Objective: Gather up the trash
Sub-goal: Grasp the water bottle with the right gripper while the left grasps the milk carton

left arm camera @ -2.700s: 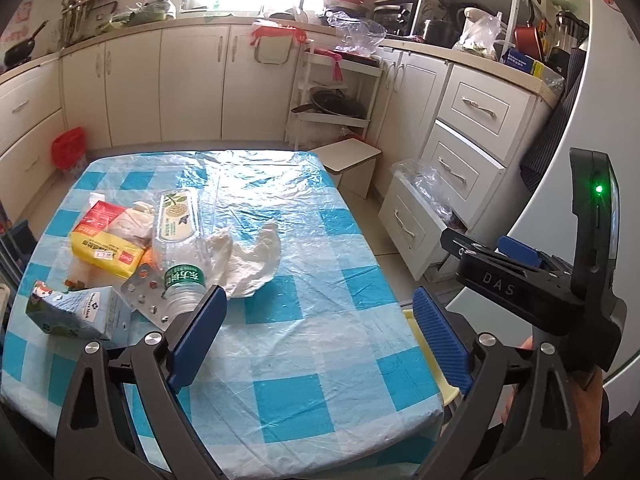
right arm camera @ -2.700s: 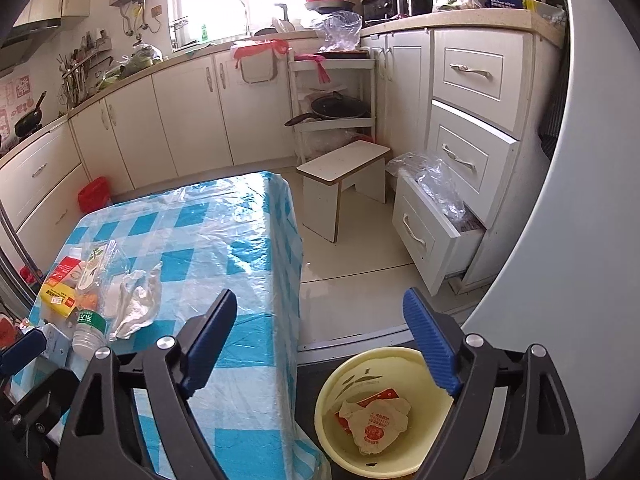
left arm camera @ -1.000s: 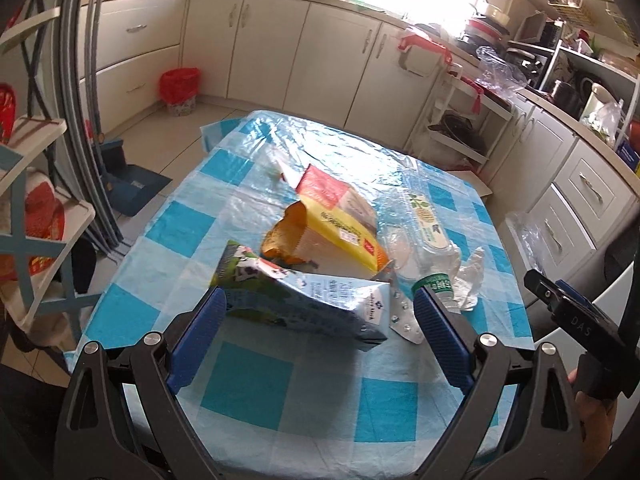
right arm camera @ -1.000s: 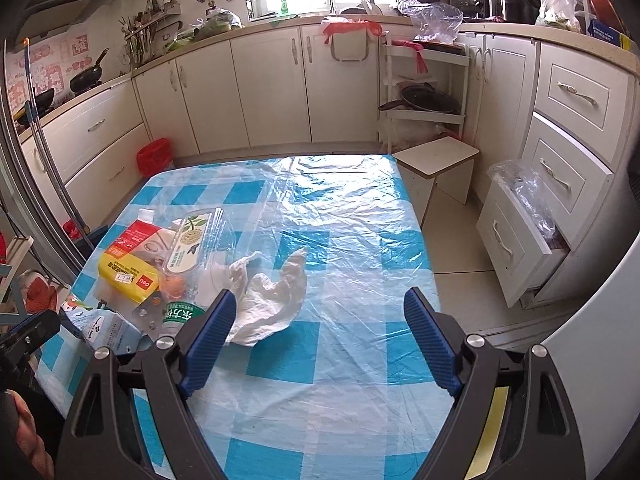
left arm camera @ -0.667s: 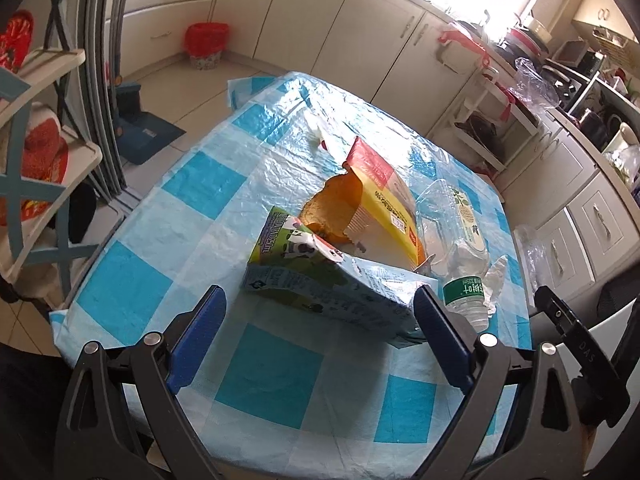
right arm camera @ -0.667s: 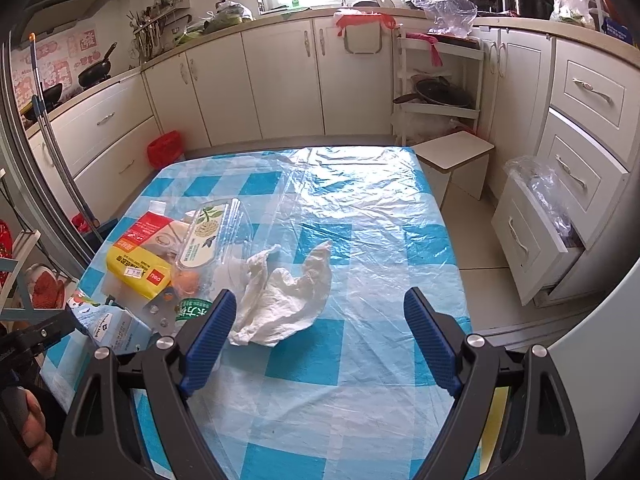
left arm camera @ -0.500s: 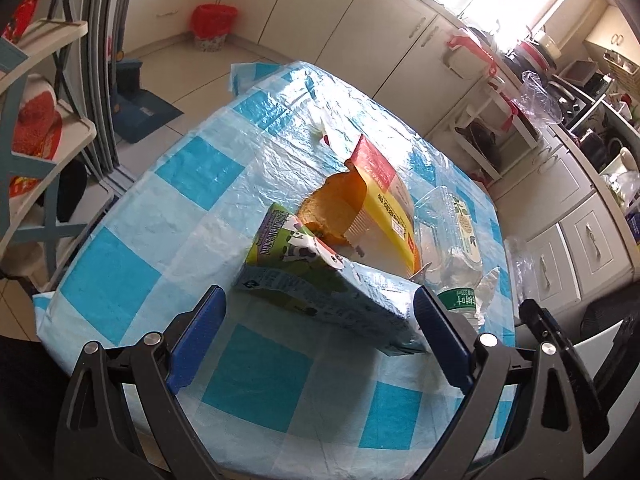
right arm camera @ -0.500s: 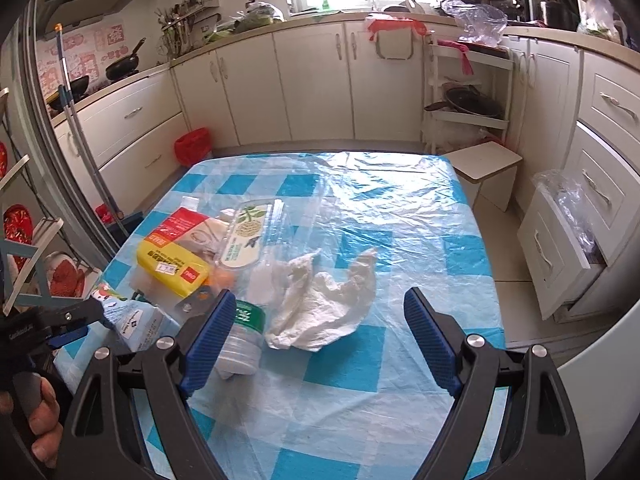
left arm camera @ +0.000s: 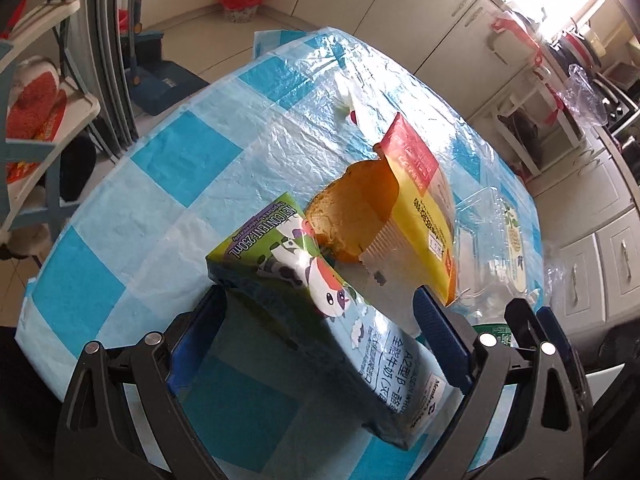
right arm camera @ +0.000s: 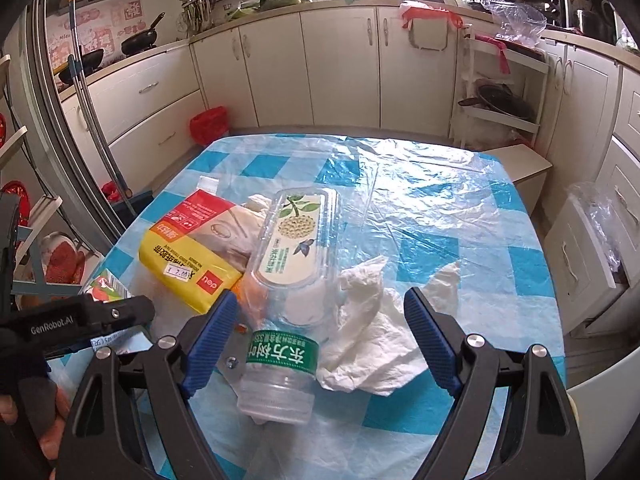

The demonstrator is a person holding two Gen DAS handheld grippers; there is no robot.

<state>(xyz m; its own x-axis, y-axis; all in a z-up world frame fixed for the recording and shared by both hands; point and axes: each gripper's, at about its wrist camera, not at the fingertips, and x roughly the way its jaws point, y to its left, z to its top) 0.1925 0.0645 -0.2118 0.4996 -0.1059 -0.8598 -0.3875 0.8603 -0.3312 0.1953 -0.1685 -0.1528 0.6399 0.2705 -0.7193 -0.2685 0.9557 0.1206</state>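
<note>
— Trash lies in a cluster on the blue-checked table (right arm camera: 472,240), toward its left side in the right wrist view. What sits nearest the left gripper (left arm camera: 320,344)?

— A milk carton (left arm camera: 320,312) with a cartoon cow on it lies on its side between the blue pads. The jaws stand wide, one pad on each side of the carton, and neither pad clearly presses it, so the gripper is released.

— And just past the carton?

— A torn yellow-and-red packet (left arm camera: 408,208), its orange inside showing, rests against the carton's far end. Beside the packet, to the right, lies a clear plastic box (left arm camera: 496,240) with a leafy label.

— What does the right gripper (right arm camera: 320,336) face?

— A crushed clear bottle (right arm camera: 280,364) with a green label lies between its spread pads, open end toward the camera. The pads stand apart from the bottle on both sides, so this gripper is released too.

— Anything around the bottle?

— A crumpled white tissue (right arm camera: 372,332) touches the bottle on the right. The clear box lies over the bottle's far end, the yellow packet is to the left of it, and a silver blister pack (right arm camera: 232,364) peeks out under the bottle by the left pad. The left gripper's black body shows at the left edge of that view.
</note>
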